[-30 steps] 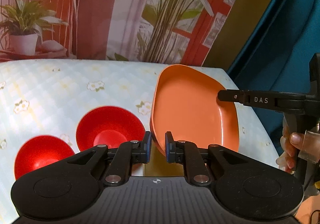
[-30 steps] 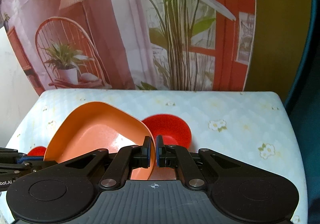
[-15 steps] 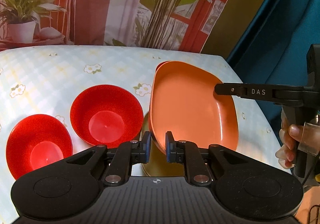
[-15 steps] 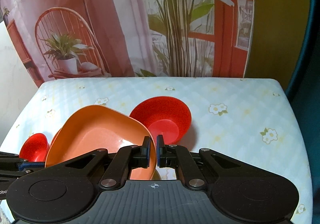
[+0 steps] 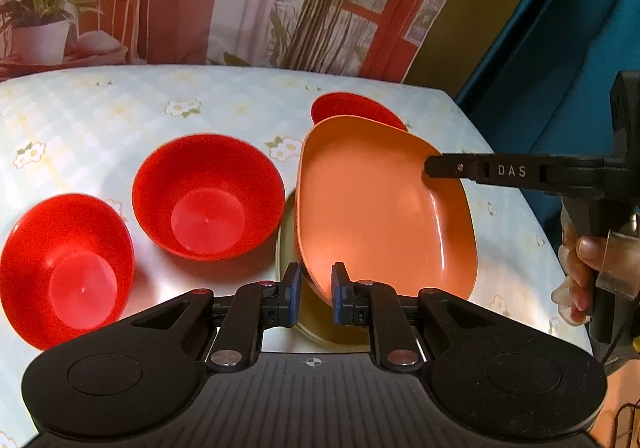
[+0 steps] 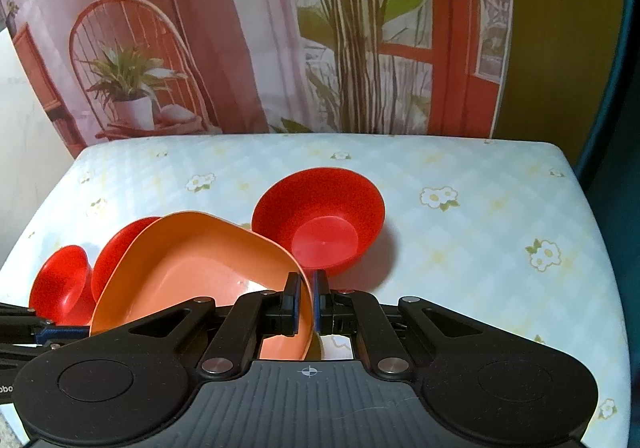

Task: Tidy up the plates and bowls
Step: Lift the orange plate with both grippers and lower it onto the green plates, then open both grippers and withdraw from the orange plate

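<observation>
An orange plate (image 5: pixel 380 208) is held tilted above a yellowish plate (image 5: pixel 288 244) on the table. My left gripper (image 5: pixel 314 294) is shut on the orange plate's near rim. My right gripper (image 6: pixel 306 298) is shut on its opposite rim (image 6: pixel 192 260); it shows in the left wrist view (image 5: pixel 430 170) too. Three red bowls stand on the table: two left of the plates (image 5: pixel 206 196) (image 5: pixel 66 268) and one behind them (image 5: pixel 352 108), also in the right wrist view (image 6: pixel 320 220).
The table (image 6: pixel 480 216) has a pale flowered cloth. Its right edge (image 5: pixel 532 216) lies close beside the plates. A printed backdrop (image 6: pixel 280 40) stands behind the table. A hand (image 5: pixel 580 268) holds the right gripper's handle.
Both grippers have lowered the orange plate towards the table. The yellowish plate beneath and the third red bowl behind it have come into view.
</observation>
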The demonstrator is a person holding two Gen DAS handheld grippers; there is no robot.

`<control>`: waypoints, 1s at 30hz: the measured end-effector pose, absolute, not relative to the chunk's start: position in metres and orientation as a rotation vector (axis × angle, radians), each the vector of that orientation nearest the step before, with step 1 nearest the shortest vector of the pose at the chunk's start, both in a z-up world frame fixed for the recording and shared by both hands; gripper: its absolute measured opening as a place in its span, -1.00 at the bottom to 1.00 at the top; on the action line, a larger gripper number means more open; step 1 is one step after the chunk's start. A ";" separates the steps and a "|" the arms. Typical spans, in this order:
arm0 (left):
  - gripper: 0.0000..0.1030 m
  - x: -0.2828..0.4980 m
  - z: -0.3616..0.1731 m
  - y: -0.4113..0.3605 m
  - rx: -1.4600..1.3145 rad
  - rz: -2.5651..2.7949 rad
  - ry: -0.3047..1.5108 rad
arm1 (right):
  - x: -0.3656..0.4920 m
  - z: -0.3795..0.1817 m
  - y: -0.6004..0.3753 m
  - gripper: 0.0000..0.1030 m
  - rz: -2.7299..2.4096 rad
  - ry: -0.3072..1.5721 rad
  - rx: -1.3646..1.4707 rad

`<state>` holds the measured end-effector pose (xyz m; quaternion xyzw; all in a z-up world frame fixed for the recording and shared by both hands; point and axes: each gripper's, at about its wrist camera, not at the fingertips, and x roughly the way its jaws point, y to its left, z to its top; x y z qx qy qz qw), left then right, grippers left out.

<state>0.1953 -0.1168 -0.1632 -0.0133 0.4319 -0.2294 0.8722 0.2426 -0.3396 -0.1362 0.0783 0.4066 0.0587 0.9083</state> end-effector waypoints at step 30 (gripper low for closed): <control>-0.51 0.194 -0.177 -0.118 0.010 -0.492 0.944 | 0.237 -0.166 -0.320 -0.64 0.096 0.890 0.051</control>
